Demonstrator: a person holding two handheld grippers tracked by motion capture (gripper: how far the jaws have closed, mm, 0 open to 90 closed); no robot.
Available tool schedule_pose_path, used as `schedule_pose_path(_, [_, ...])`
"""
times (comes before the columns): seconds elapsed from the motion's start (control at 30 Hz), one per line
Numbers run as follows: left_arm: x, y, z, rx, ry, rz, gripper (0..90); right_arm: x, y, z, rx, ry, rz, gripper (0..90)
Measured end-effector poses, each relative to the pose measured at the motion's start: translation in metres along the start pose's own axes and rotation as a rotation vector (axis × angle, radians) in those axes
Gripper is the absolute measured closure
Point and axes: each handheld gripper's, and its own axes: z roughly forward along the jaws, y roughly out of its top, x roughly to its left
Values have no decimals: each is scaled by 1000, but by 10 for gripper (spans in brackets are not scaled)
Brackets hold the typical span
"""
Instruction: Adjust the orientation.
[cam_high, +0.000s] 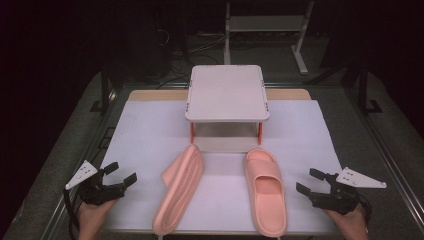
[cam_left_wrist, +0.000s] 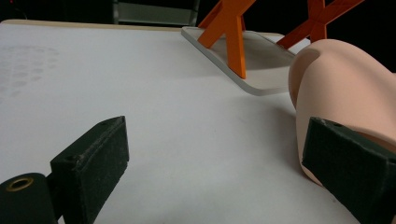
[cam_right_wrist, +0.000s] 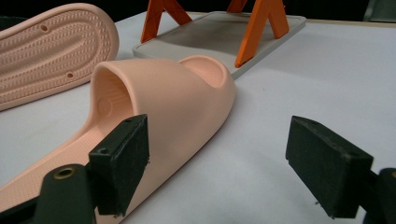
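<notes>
High view | left gripper (cam_high: 121, 172) jaws apart | right gripper (cam_high: 307, 181) jaws apart, low

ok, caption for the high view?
Open grippers flank two pink slippers, one on its side, one upright, before a small rack.

Looks like a lab or recording studio setup, not anyone's home. The table (cam_high: 140, 130) has a plain white sheet over it, everything around is blacked out, cables (cam_high: 200, 47) sprawl over the floor behind, and there's a bare white metal stand frame (cam_high: 300, 45) at the back.
</notes>
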Motion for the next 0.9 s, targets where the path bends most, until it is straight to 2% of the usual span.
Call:
schedule_pose_path(0.47, [-2,0,2,8,-27,10,65,6,2,0,-5,2,-18,208])
schedule_pose_path(0.73, [-8,1,4,29,-46,19,65,8,3,2,2,9,-23,208])
schedule_pose_path(0.9, [-14,1,12,66,-72,35,65,6,2,0,-5,8,-16,208])
